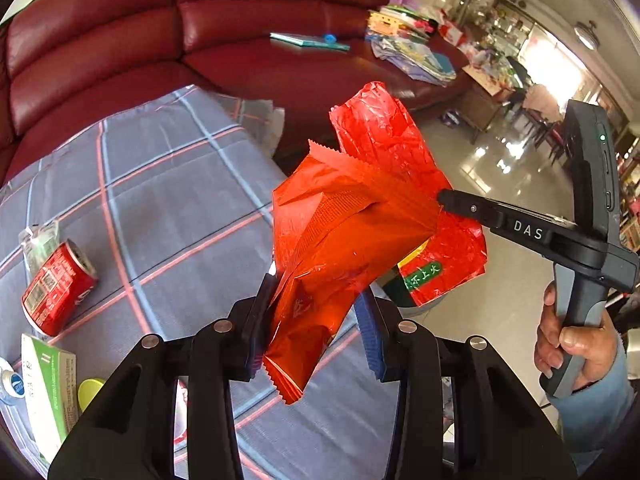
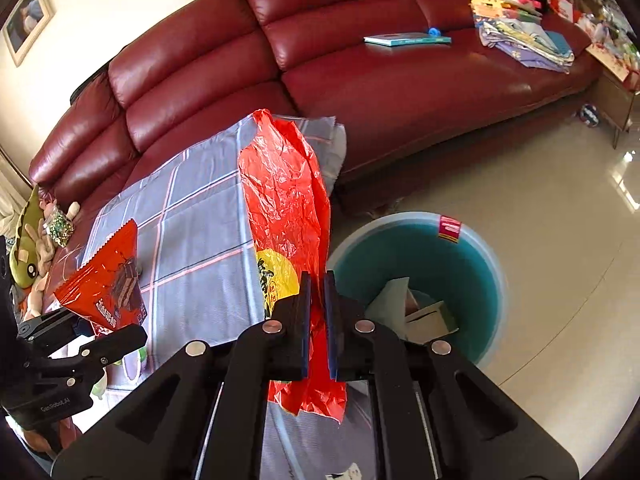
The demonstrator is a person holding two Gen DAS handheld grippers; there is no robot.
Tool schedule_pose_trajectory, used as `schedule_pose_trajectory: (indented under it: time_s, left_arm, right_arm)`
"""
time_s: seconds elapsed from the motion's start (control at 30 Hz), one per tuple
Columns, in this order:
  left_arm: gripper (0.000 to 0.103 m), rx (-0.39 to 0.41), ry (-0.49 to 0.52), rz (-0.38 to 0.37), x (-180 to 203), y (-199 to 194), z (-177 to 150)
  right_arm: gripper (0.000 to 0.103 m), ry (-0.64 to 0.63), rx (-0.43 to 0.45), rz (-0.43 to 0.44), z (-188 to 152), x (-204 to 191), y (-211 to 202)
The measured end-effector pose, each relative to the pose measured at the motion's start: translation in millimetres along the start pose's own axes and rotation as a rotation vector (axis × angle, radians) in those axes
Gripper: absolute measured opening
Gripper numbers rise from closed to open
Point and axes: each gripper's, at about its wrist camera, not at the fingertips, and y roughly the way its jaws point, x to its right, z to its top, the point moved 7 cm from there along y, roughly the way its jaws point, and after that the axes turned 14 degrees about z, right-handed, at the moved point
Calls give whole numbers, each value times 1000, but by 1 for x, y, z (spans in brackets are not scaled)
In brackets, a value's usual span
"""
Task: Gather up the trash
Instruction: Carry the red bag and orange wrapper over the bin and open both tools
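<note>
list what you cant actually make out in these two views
- Bin contents, right wrist view: the right tool and its mount cover the near part; only paper scraps show.
- Red plastic bag print, right wrist view: crumpled and partly behind the tool's fingers.
- Snack wrapper front, left wrist view: folded, lettering unreadable in the left tool.
- Bottle, left wrist view: cut off by the left edge.
- Soda can label: too small to read.

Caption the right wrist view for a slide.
Right gripper clamps a crinkled red plastic bag beside a round teal trash bin.
</note>
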Motion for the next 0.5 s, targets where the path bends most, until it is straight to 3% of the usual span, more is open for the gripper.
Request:
schedule_pose_trajectory:
  time_s: [0.5]
  left_arm:
    - [40,-47,156,-57,89,48,20]
  right_arm:
    - [6,87,-2,-156,-13,92,-32]
